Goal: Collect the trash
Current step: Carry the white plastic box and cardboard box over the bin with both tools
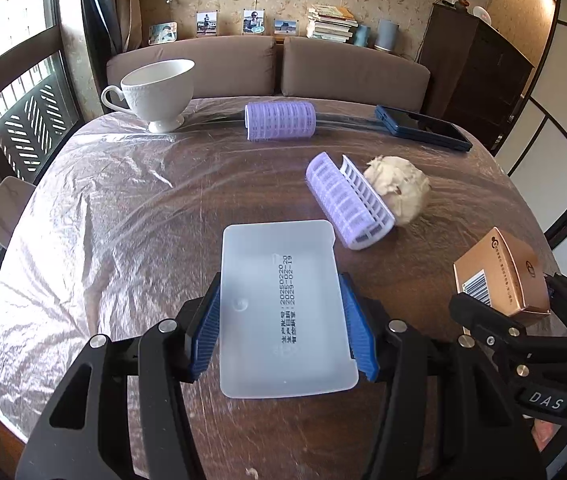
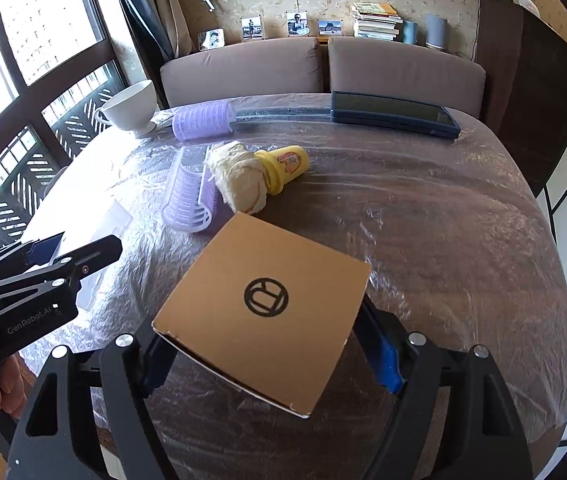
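My left gripper (image 1: pixel 281 320) is shut on a white plastic tray lid (image 1: pixel 283 312) with printed dates, held just above the table near its front. My right gripper (image 2: pixel 267 344) is shut on a tan cardboard box (image 2: pixel 263 308) with a round black logo; the box also shows in the left wrist view (image 1: pixel 501 276) at the right. A crumpled cream paper wad (image 1: pixel 401 190) lies mid-table, also seen in the right wrist view (image 2: pixel 239 182), touching a yellow cup (image 2: pixel 283 166). The left gripper shows at the left of the right wrist view (image 2: pixel 43 264).
Two purple hair rollers (image 1: pixel 281 120) (image 1: pixel 349 202) lie on the plastic-covered round table (image 1: pixel 123 200). A white teacup (image 1: pixel 159 92) stands at the far left, a dark blue phone (image 1: pixel 423 126) at the far right. A sofa is behind, a window to the left.
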{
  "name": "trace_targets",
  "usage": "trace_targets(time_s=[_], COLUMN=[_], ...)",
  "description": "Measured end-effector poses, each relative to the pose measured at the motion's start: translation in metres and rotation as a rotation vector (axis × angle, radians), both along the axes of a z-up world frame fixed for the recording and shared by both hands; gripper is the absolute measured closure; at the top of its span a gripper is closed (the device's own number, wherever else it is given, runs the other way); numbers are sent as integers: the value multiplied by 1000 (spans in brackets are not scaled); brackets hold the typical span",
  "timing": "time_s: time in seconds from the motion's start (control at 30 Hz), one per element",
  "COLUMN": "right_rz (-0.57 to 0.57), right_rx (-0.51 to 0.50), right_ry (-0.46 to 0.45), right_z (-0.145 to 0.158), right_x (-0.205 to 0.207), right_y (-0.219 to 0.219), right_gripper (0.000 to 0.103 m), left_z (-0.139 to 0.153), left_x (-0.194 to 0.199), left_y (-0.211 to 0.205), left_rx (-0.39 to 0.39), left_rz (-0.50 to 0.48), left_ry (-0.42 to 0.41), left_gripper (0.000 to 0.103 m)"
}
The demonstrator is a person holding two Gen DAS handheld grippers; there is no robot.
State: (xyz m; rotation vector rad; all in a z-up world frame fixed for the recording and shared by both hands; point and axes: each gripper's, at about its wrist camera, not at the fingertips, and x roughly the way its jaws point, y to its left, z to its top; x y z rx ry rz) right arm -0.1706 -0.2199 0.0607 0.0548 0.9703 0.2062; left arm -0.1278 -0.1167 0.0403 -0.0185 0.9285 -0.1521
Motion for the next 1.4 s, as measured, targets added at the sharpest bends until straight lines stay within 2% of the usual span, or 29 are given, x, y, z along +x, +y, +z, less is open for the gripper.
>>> trace_targets(time_s=[0.8,1.13,1.4], right_rz=[91,42,-9], right_rx=[8,11,5], right_ry=[0,6,32], right_z=[10,13,7], right_x=[-85,-114,-152], right_y=[10,20,33], right_gripper=[26,26,26], left_z=[6,9,2], left_x=[-88,-120,-154], left_y=[4,15,22], left_rx=[-19,-34,-19], left_rz=[10,-58,-133], left_ry=[-10,-14,3], left_gripper=[47,47,47])
